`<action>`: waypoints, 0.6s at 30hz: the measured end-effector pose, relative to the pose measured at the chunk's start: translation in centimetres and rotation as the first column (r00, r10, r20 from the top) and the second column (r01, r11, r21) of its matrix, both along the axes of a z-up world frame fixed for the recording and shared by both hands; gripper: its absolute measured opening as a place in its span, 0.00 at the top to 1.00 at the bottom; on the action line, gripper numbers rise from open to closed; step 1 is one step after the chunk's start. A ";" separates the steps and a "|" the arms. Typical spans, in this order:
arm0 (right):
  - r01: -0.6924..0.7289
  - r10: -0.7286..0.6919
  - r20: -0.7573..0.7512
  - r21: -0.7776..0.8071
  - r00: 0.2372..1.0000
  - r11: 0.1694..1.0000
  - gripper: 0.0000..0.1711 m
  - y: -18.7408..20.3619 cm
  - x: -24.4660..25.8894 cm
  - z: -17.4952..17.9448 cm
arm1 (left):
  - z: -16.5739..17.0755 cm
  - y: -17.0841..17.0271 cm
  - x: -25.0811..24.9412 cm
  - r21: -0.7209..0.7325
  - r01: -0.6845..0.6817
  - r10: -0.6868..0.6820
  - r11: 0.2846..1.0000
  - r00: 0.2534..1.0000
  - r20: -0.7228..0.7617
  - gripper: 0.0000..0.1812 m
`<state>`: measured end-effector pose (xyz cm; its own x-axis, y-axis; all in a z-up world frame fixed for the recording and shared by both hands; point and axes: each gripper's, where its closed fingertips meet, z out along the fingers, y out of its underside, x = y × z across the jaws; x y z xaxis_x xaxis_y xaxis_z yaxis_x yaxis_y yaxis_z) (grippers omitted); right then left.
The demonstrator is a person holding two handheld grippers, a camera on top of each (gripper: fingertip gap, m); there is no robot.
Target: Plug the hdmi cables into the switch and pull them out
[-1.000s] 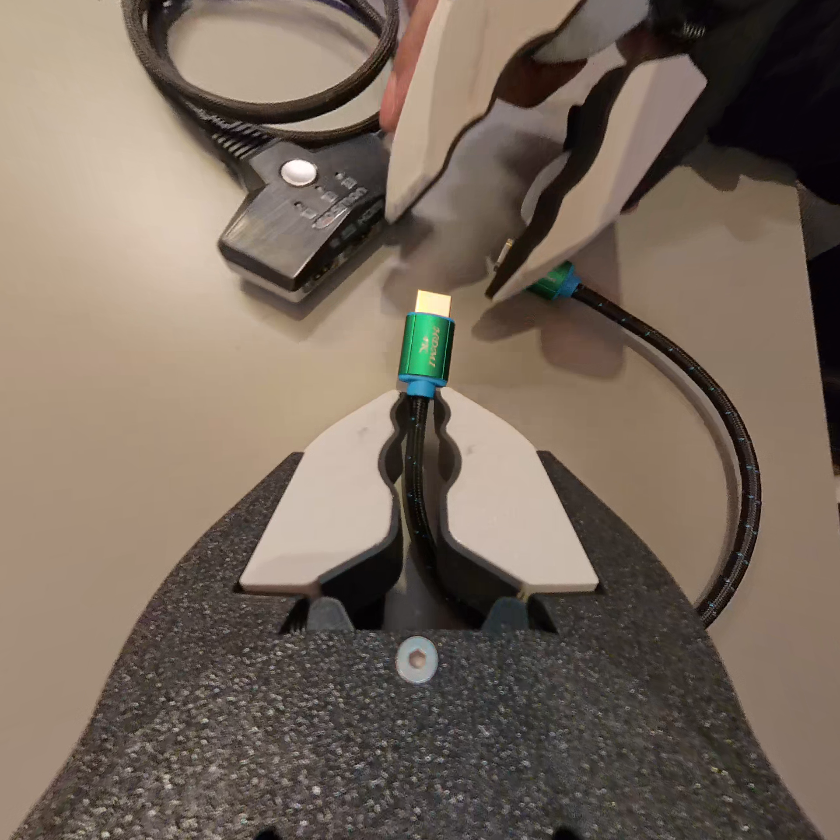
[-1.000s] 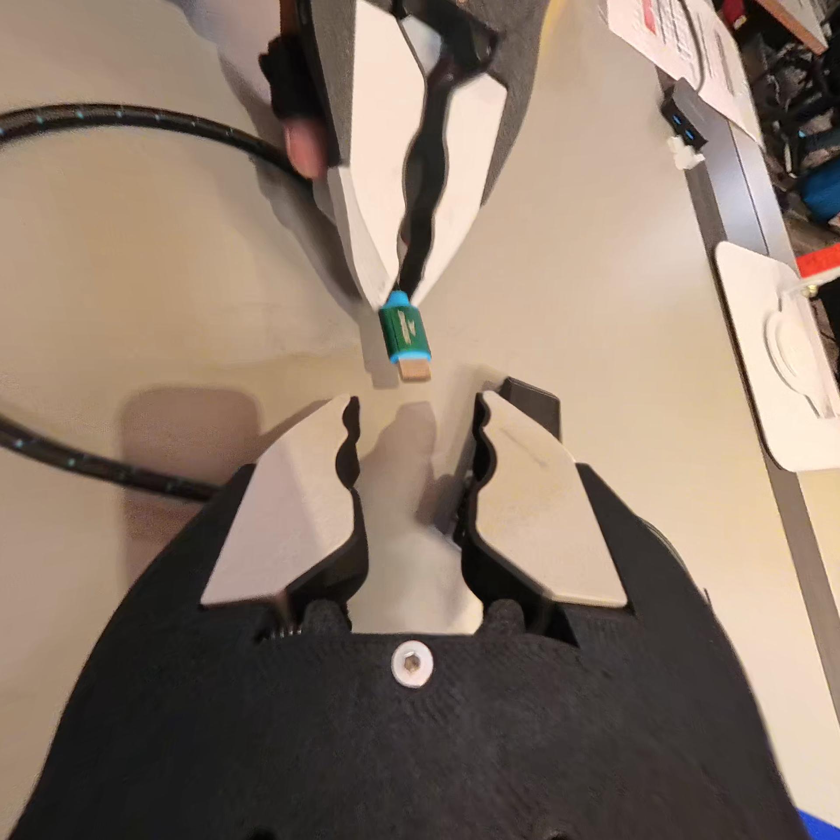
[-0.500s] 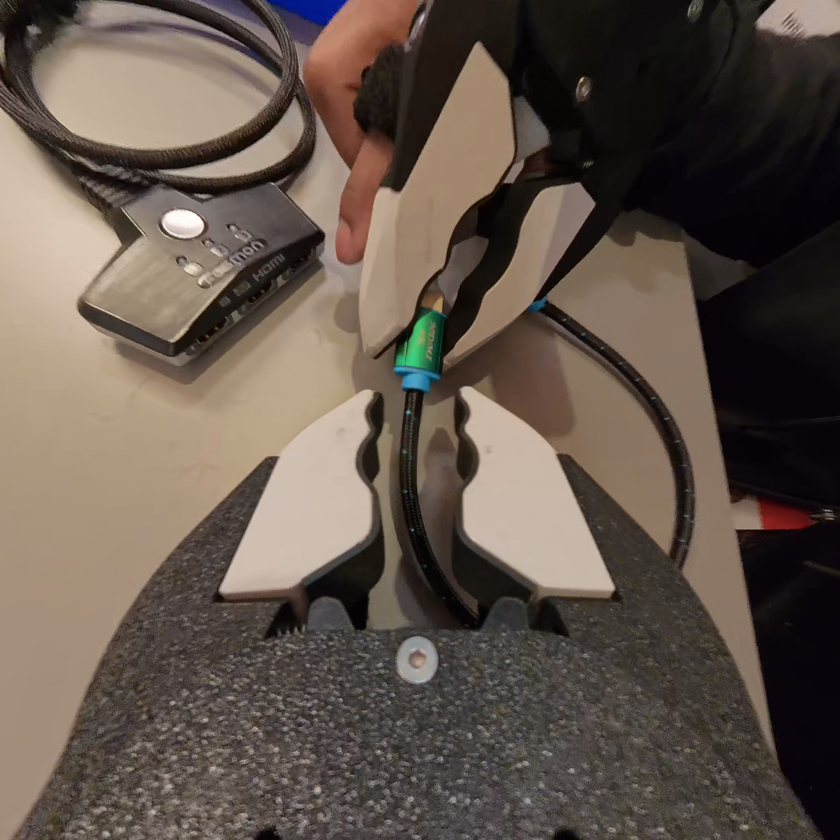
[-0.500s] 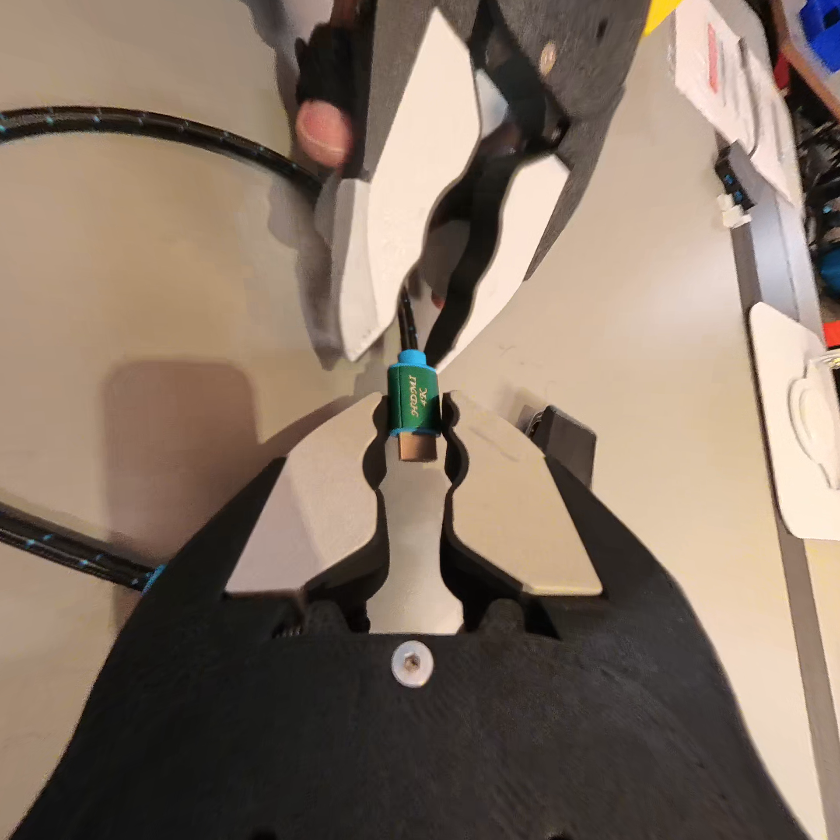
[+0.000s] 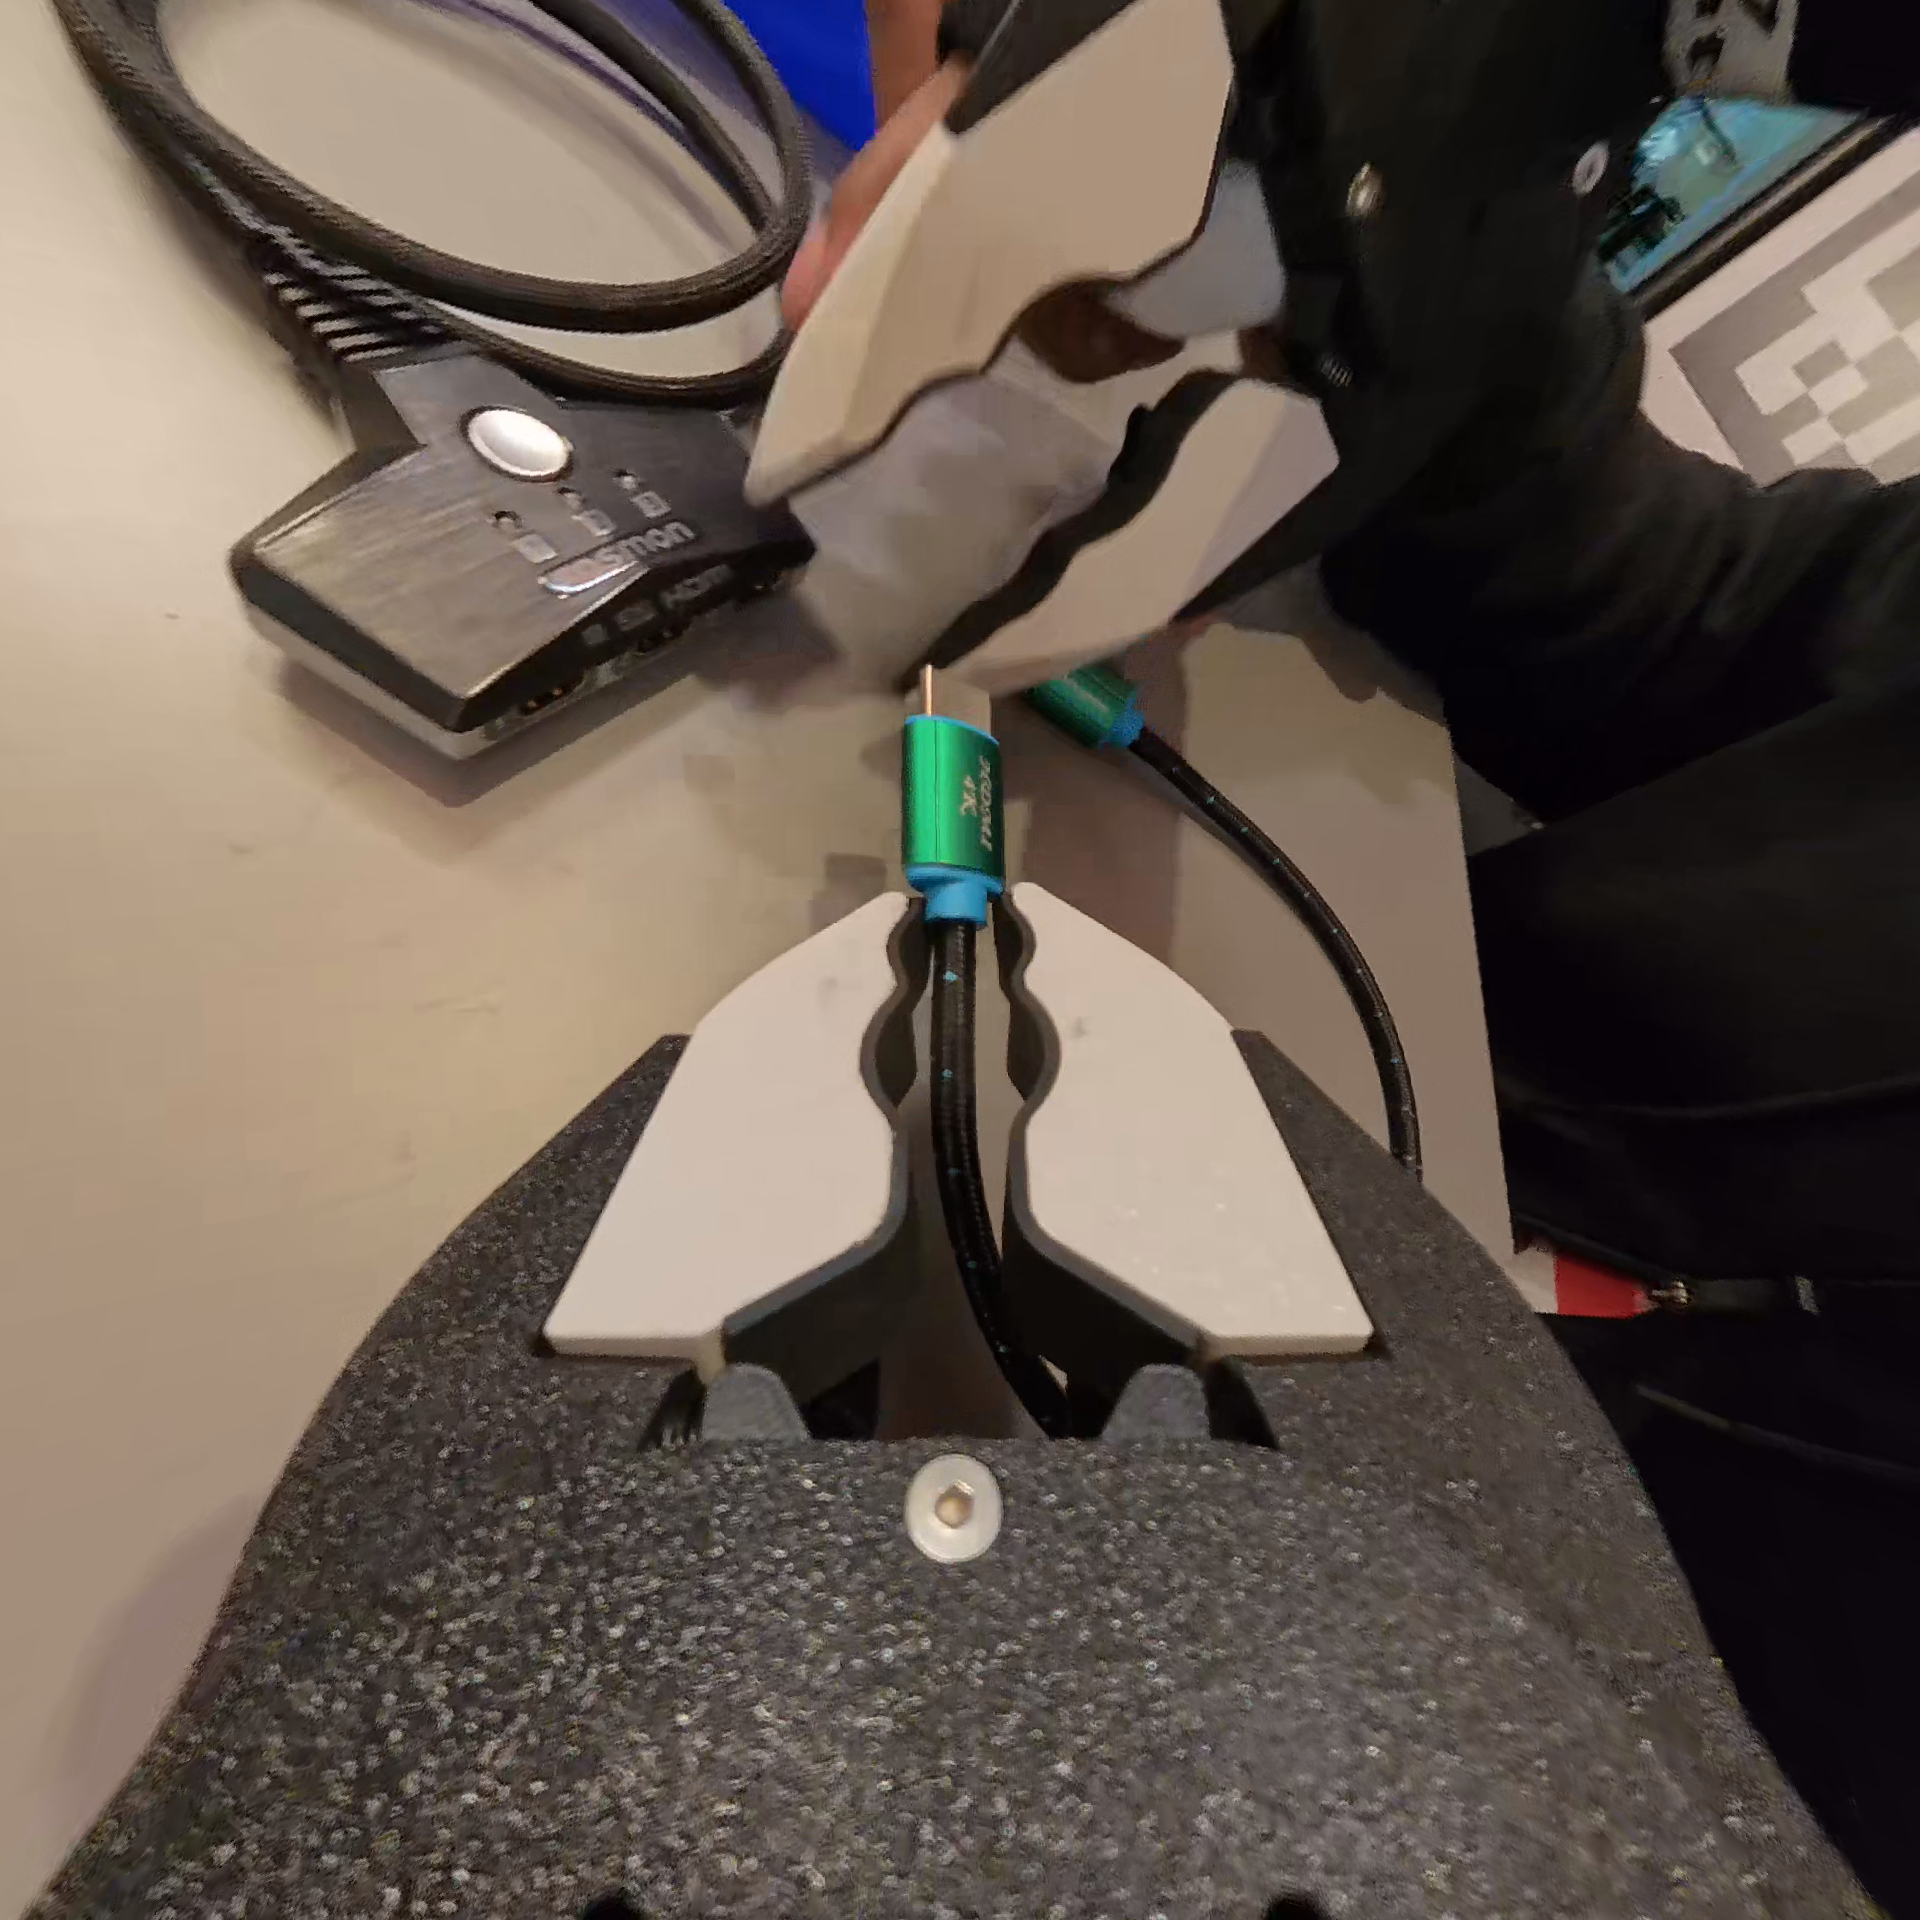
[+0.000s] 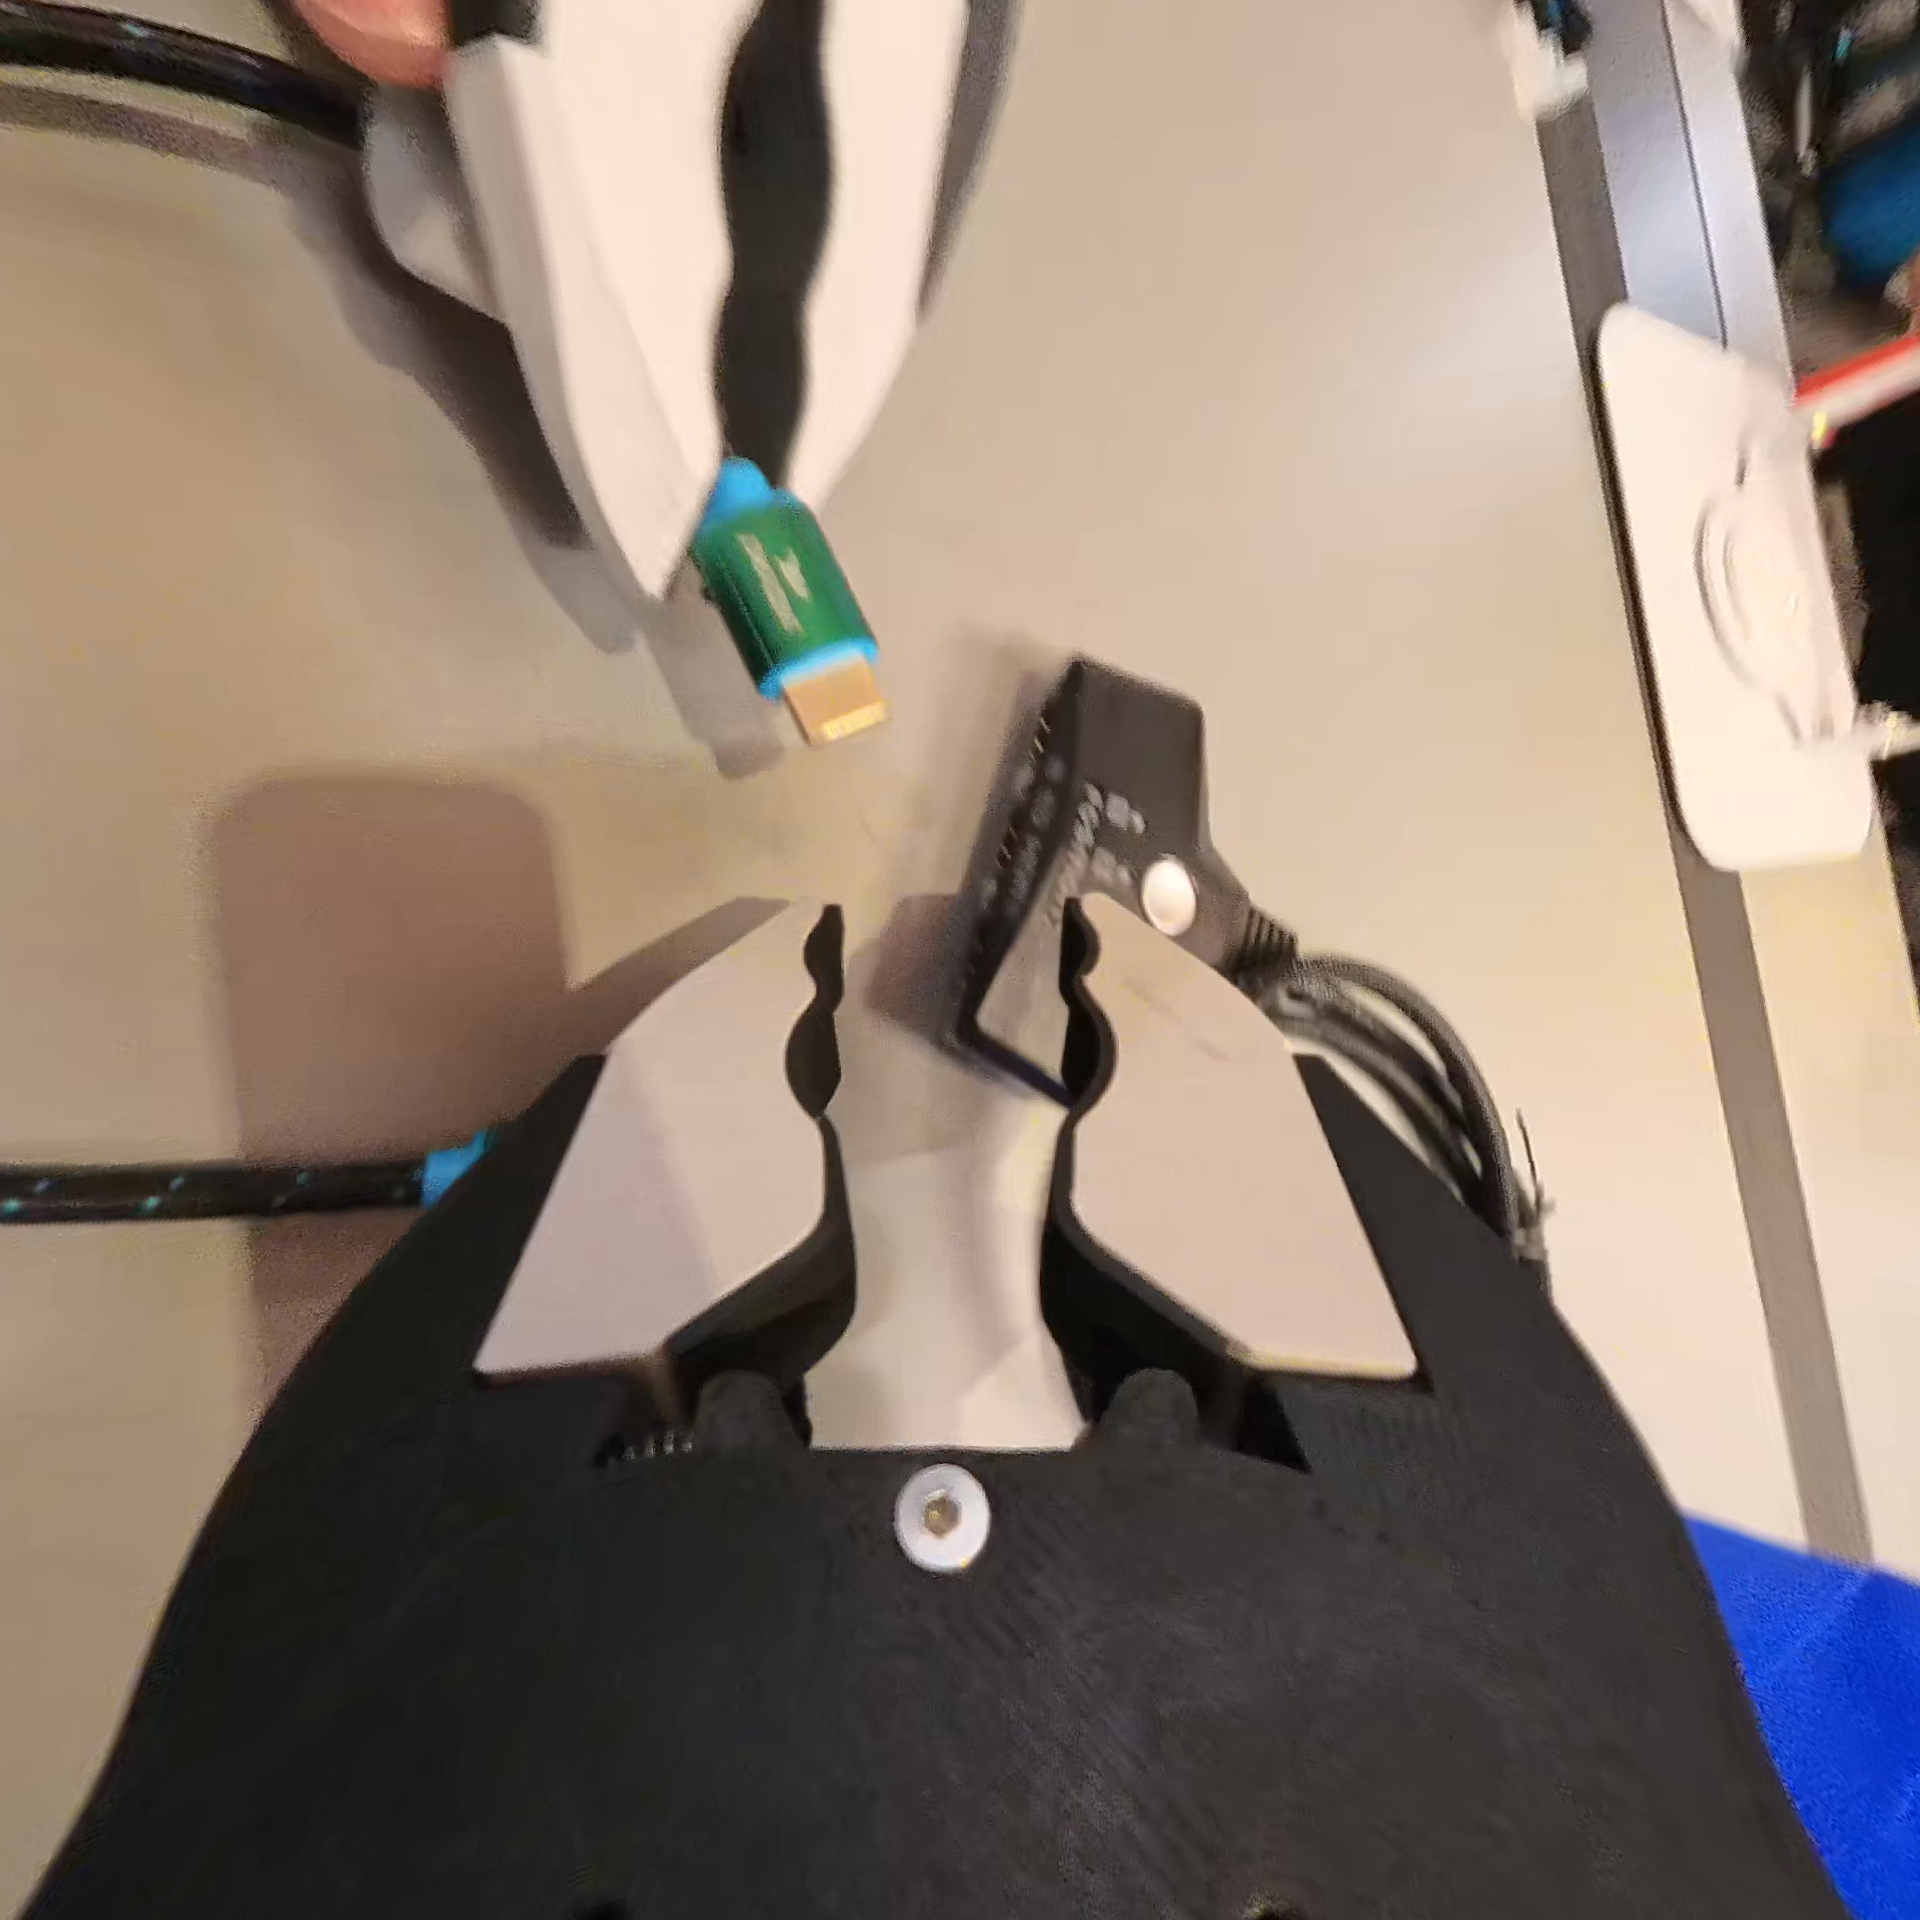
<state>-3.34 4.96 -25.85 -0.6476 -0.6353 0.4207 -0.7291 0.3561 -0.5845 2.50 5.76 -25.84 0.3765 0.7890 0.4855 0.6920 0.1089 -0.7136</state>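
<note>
My left gripper is shut on a black braided HDMI cable just behind its green plug, at the blue collar. The plug stands on edge, its gold tip pointing toward my right gripper. The right wrist view shows the same plug at the left gripper's fingertips. My right gripper is open and empty, with the black HDMI switch on the table just beyond its right finger. The switch is unplugged. A second green plug lies on the table.
The switch's own black cable is coiled behind it. The second cable runs off to the left. A white pad lies near the table's right edge. A marker board stands at the far right. About 6 centimetres separates my left fingertips from my right. About 4 centimetres separates my right fingertips from the black HDMI switch. It is also in sight in the left wrist view.
Half a second ago my right gripper pinched the plug while my left opened. Now my left is shut on the cable again, the plug is turned on edge, and my right has let go and backed off.
</note>
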 end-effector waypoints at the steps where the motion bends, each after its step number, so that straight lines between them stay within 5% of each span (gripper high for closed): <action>1: 0.040 -0.040 0.007 0.016 0.999 0.999 0.76 0.1 -0.8 0.0 | -0.1 -0.3 0.0 -0.012 -0.014 0.014 1.000 1.000 0.006 0.93; 6: 0.096 -0.095 0.050 -0.011 0.994 0.995 0.72 -0.1 -2.4 1.9 | -0.5 -1.4 -0.3 -0.072 -0.055 0.056 0.996 0.998 0.008 0.93; 9: 0.060 -0.058 -0.051 0.037 0.997 0.998 0.68 -0.2 -3.1 2.6 | -0.5 -2.0 -0.4 -0.085 -0.072 0.072 0.994 0.997 0.001 0.93; 13: -0.084 0.136 -0.224 0.226 0.965 0.971 0.65 0.1 -3.0 3.1 | -0.5 -2.6 -0.1 -0.085 -0.065 0.065 0.994 0.998 0.000 0.93; 18: -0.223 0.359 -0.265 0.432 0.895 0.874 0.60 -1.5 -3.6 1.6 | -0.7 -2.7 0.6 -0.063 -0.036 0.037 0.997 0.999 0.027 0.94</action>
